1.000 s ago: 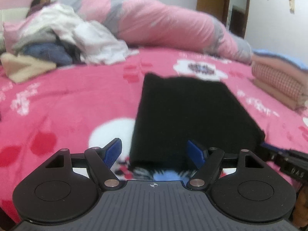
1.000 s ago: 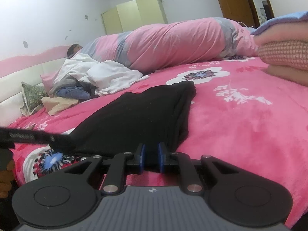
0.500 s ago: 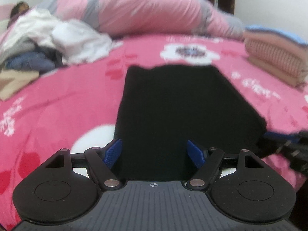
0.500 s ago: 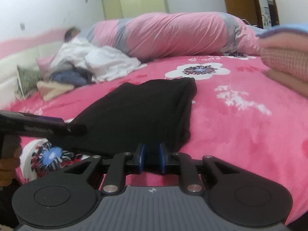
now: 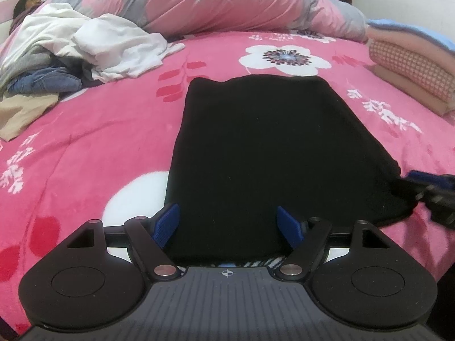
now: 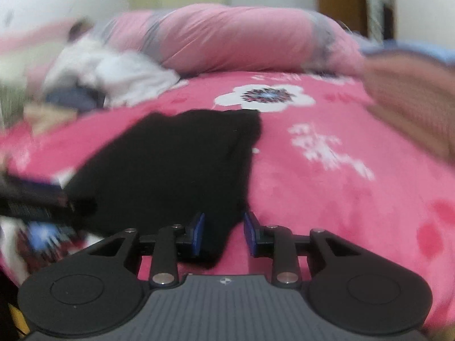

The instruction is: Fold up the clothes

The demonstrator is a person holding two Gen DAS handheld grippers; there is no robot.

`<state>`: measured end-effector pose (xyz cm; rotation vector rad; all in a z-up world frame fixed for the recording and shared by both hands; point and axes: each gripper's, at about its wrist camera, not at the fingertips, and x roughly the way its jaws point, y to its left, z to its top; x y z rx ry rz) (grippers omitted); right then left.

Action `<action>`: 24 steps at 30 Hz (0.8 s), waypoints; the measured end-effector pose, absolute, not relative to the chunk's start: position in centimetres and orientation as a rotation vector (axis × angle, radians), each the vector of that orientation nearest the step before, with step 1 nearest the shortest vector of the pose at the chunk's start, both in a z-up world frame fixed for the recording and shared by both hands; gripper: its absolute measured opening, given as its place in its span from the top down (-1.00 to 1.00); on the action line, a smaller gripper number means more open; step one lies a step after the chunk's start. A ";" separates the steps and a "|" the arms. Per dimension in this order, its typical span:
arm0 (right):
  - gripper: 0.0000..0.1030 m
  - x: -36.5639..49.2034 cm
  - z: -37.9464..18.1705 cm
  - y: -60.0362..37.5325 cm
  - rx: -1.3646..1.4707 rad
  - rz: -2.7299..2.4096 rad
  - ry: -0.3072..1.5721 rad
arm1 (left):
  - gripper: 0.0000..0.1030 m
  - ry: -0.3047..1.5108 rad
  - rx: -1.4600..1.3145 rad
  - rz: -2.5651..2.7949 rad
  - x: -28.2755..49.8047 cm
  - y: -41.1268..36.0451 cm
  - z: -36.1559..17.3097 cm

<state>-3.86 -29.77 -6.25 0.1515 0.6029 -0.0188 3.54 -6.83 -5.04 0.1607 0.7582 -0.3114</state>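
One black garment (image 5: 273,153) lies folded; left tool (image 5: 227,223) spread wide; right tool (image 6: 224,233), just opening, straddles its corner ungripped.

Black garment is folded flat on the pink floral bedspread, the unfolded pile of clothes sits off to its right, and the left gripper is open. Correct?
Not quite: the unfolded pile of clothes lies to the left of the black garment, as the left wrist view shows. The rest stands: folded flat on the pink floral bedspread, left gripper open.
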 end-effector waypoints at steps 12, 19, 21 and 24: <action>0.39 -3.3 -3.5 -27.6 0.124 0.006 0.544 | -0.49 0.768 0.198 -0.288 3.1 -7.3 -4.9; 0.40 -1.3 -3.8 -25.7 0.116 0.051 0.546 | -0.52 0.768 0.218 -0.280 3.0 -7.5 -4.9; 0.42 -0.6 -4.2 -25.5 0.117 0.057 0.554 | -0.52 0.769 0.221 -0.279 2.9 -7.5 -4.8; 0.43 0.3 -5.3 -25.5 0.097 0.049 0.577 | -0.53 0.772 0.222 -0.278 2.9 -7.5 -4.8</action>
